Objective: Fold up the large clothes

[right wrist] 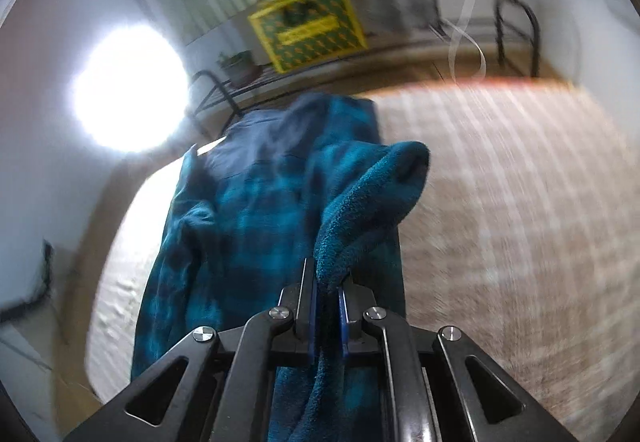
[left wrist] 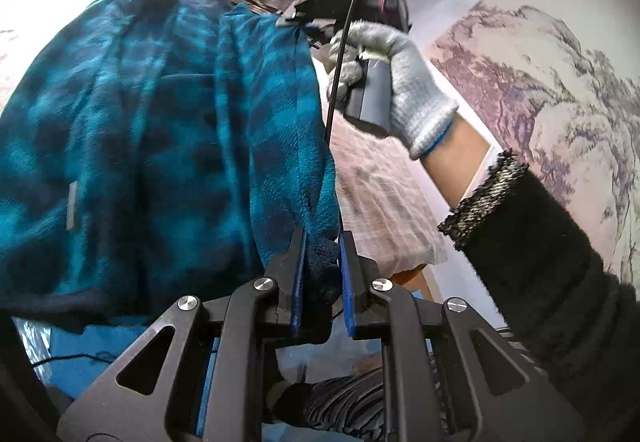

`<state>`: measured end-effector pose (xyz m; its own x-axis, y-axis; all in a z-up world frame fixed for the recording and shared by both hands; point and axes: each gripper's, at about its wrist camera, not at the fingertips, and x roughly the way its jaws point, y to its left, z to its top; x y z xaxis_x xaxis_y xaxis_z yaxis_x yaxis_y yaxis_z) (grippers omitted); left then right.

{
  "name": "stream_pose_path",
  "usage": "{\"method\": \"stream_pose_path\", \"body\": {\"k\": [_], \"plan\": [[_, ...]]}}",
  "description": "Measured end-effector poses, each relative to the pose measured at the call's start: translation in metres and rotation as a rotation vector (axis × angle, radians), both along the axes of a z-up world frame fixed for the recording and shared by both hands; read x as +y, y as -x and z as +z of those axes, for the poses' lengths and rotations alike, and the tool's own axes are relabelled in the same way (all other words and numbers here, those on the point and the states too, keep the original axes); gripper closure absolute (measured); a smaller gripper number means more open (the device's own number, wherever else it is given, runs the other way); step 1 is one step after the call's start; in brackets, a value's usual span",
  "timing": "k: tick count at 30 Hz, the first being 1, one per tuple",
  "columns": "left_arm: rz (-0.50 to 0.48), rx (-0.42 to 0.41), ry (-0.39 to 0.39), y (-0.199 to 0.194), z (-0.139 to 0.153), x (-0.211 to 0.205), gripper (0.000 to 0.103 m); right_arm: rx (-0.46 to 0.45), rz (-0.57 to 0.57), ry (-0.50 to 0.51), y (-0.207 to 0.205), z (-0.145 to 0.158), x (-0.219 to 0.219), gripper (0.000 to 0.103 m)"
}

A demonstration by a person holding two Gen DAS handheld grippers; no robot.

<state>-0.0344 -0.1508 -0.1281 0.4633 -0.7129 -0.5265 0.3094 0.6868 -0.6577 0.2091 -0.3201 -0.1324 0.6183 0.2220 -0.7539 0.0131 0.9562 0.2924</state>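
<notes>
Both the left gripper (left wrist: 322,242) and right gripper (right wrist: 327,280) clench the teal fleece garment (left wrist: 160,130)

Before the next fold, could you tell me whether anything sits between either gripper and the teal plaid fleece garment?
Nothing visible does: the left gripper and the right gripper are each shut on an edge of the teal plaid fleece garment.
</notes>
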Motion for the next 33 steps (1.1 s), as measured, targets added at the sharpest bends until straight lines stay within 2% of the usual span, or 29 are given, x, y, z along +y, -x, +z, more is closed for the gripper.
{"method": "stream_pose_path", "body": {"k": [4,7,14,16,19,22,25,26,28,33], "plan": [[0.031,0.026,0.023,0.004,-0.01,0.022,0.089,-0.018,0.074,0.16,-0.007,0.016,0.058,0.097],[0.064,0.053,0.05,0.002,-0.017,0.041,0.089,-0.021,0.144,0.302,-0.014,0.016,0.105,0.097],[0.128,0.106,0.07,-0.002,-0.037,0.073,0.089,0.006,0.293,0.581,-0.031,-0.025,0.209,0.098],[0.139,0.122,0.074,-0.004,-0.043,0.08,0.089,0.025,0.315,0.628,-0.035,-0.04,0.226,0.098],[0.144,0.131,0.078,-0.005,-0.047,0.085,0.089,0.051,0.328,0.643,-0.04,-0.058,0.231,0.098],[0.143,0.126,0.072,-0.005,-0.047,0.088,0.089,0.077,0.341,0.62,-0.042,-0.07,0.23,0.096],[0.137,0.115,0.059,-0.003,-0.044,0.085,0.089,0.066,0.389,0.518,-0.039,-0.063,0.223,0.082],[0.136,0.11,0.056,-0.002,-0.042,0.084,0.089,0.071,0.402,0.463,-0.038,-0.057,0.217,0.075],[0.134,0.097,0.046,0.0,-0.039,0.082,0.089,0.055,0.417,0.331,-0.031,-0.035,0.201,0.074],[0.134,0.085,0.042,0.005,-0.035,0.081,0.089,-0.027,0.302,0.073,0.01,0.03,0.139,0.071]]}}
